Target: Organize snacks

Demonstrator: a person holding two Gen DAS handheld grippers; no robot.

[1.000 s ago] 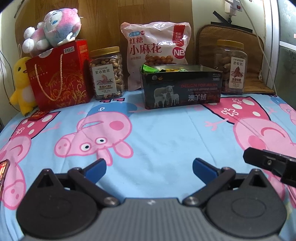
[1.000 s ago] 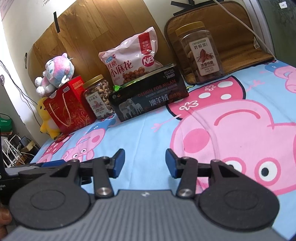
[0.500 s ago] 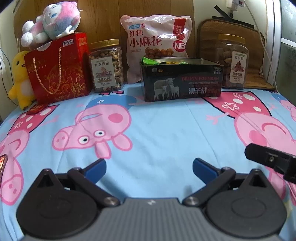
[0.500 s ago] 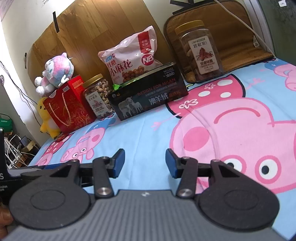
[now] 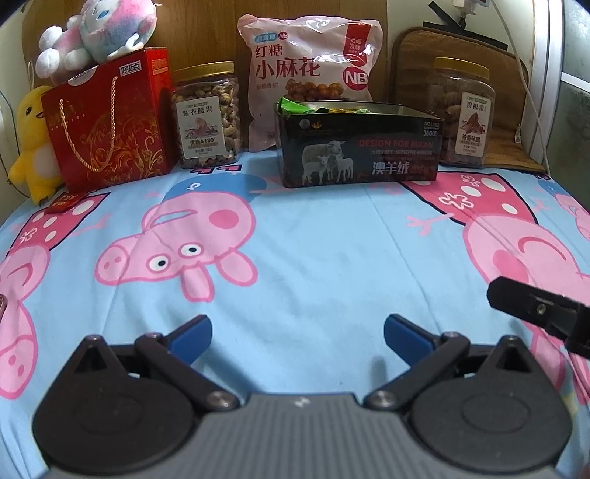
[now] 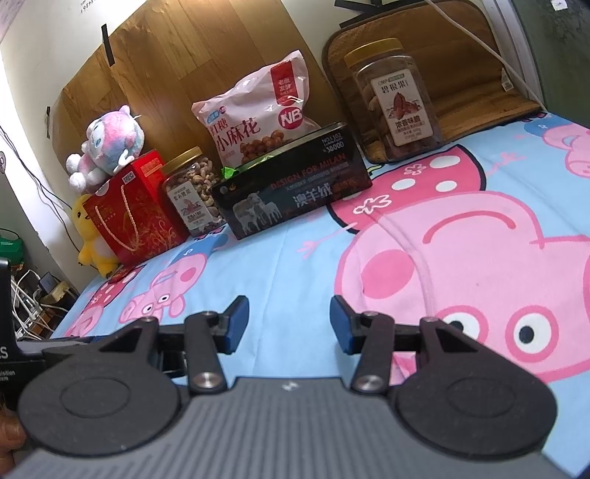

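Observation:
A black open tin [image 5: 359,147] with snack packets inside stands at the back of the bed; it also shows in the right wrist view [image 6: 291,188]. Behind it leans a pink snack bag [image 5: 308,73] [image 6: 254,118]. A cashew jar [image 5: 206,114] [image 6: 191,191] stands to its left and a pecan jar [image 5: 464,114] [image 6: 394,99] to its right. My left gripper [image 5: 297,337] is open and empty, low over the sheet, well short of the tin. My right gripper [image 6: 287,322] is open and empty, to the right of the left one.
A red gift bag [image 5: 107,121] with a plush toy [image 5: 96,29] on top and a yellow plush duck [image 5: 27,136] stand at the back left. A small red packet [image 5: 64,200] lies in front of the bag. The cartoon-pig sheet [image 5: 332,239] covers the bed.
The left view has tilted upward slightly, so the row of snacks sits lower in frame. The right gripper has barely moved. Both grippers stay open.

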